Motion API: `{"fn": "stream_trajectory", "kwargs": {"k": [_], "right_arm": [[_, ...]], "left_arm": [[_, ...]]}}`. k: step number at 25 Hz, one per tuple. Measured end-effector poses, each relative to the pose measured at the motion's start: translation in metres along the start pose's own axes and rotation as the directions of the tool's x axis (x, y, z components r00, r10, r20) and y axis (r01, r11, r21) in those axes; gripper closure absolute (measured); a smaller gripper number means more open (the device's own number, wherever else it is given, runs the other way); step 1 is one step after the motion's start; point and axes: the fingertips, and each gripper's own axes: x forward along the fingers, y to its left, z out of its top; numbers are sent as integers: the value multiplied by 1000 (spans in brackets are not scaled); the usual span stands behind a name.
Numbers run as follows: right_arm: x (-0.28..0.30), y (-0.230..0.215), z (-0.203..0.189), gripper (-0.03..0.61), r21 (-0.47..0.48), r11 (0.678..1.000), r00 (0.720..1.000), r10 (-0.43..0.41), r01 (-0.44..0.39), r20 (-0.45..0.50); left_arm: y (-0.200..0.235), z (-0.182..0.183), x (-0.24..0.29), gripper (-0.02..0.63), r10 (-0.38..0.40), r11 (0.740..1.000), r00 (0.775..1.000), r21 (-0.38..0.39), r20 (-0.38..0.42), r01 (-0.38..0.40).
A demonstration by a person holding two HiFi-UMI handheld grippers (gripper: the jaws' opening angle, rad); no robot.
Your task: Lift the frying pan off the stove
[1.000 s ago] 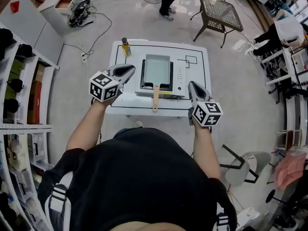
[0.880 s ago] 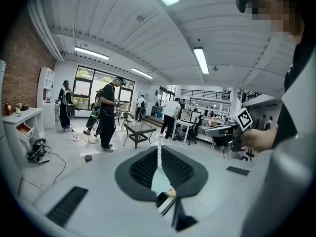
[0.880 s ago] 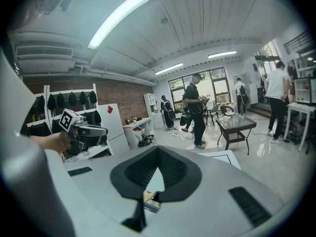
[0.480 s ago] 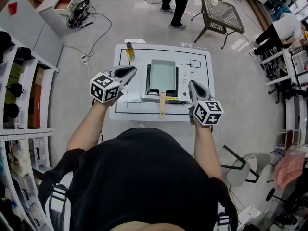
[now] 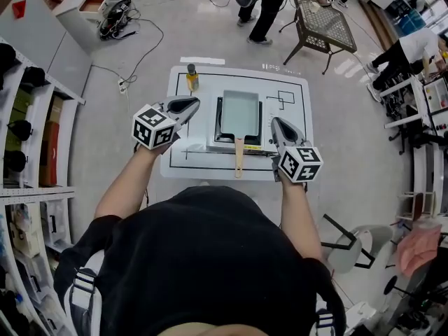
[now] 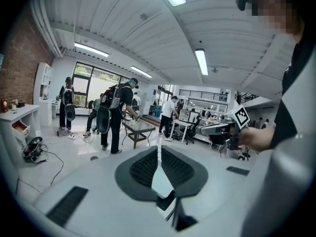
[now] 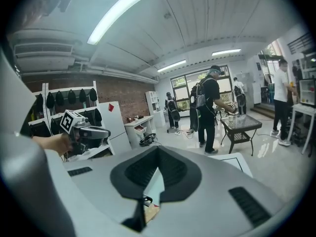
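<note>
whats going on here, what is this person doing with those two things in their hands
A person stands at a small white table with a gripper in each hand. The left gripper and right gripper are both shut and empty, held either side of a rectangular grey frying pan with a wooden handle. The pan sits on a portable white stove, not yet grasped. A small bottle of yellow liquid stands at the table's far left corner.

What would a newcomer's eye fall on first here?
A rectangular frying pan with a wooden handle sits on a stove in the middle of a white table. The left gripper and right gripper, both shut and empty, hover on either side of it. A bottle stands at the table's far left corner.
</note>
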Motion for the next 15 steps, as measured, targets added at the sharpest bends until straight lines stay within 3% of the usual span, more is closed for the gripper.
{"fn": "stream_trajectory", "kwargs": {"k": [15], "right_arm": [[6, -32, 9, 572, -16, 996, 996, 90, -90, -7]], "left_arm": [[-14, 19, 17, 584, 89, 996, 996, -11, 25, -89]]}}
